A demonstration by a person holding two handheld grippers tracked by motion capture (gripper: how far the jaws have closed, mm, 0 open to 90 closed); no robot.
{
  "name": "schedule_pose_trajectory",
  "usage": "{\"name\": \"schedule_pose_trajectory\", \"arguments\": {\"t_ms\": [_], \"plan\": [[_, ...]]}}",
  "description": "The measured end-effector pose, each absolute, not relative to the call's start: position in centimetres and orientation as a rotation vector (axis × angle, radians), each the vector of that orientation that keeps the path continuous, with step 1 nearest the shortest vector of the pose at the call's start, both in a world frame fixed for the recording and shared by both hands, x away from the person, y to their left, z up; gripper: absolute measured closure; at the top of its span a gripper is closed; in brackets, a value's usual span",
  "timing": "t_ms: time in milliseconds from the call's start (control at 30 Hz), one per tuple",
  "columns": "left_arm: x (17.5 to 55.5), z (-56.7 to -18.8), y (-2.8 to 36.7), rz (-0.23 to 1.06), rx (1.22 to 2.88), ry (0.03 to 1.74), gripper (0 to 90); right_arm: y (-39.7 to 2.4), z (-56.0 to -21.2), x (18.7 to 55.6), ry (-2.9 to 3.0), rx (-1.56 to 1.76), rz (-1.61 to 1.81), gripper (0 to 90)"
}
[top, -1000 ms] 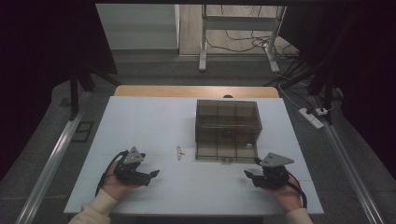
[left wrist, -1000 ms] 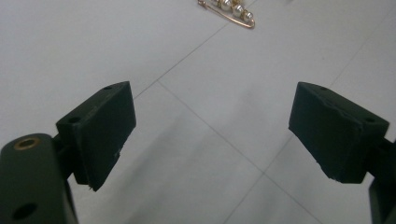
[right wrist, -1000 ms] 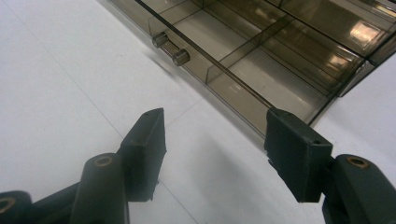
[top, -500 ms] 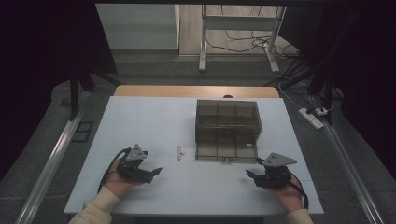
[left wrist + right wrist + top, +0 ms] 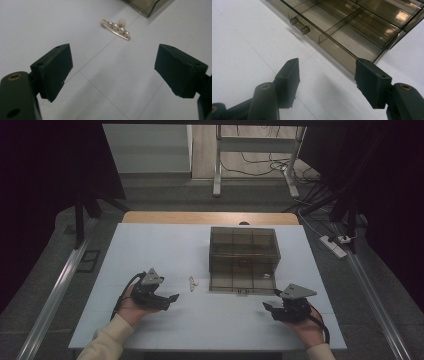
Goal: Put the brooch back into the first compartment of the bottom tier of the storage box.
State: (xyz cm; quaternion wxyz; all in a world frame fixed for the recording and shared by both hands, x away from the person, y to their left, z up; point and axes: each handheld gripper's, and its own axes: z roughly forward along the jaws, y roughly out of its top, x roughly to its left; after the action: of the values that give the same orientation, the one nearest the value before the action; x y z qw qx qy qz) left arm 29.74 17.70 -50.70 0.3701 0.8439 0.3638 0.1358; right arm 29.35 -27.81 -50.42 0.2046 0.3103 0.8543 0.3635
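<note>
While the left tool stands spread before the pearl pin, approach underway; next: straddle and pinch. Right tool spread, empty, near the drawer box.

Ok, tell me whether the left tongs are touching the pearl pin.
Apart. The left gripper view shows the left tongs open, with bare white table between their pads and the pearl pin lying farther ahead.

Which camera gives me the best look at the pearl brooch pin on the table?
The left gripper view: the pearl brooch pin lies close ahead of the open left gripper, gold bar and pearls distinct. In the high view it is a tiny pale mark beside the smoky drawer box.
</note>
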Motion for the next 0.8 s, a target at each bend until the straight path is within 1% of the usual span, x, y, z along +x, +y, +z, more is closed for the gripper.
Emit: {"name": "schedule_pose_trajectory", "arguments": {"t_ms": [800], "plan": [[32.3,-49.9,15.6,0.315,2.193,0.929,14.1,-27.5,-50.8,29.4,2.402,0.856,0.978,36.0]]}}
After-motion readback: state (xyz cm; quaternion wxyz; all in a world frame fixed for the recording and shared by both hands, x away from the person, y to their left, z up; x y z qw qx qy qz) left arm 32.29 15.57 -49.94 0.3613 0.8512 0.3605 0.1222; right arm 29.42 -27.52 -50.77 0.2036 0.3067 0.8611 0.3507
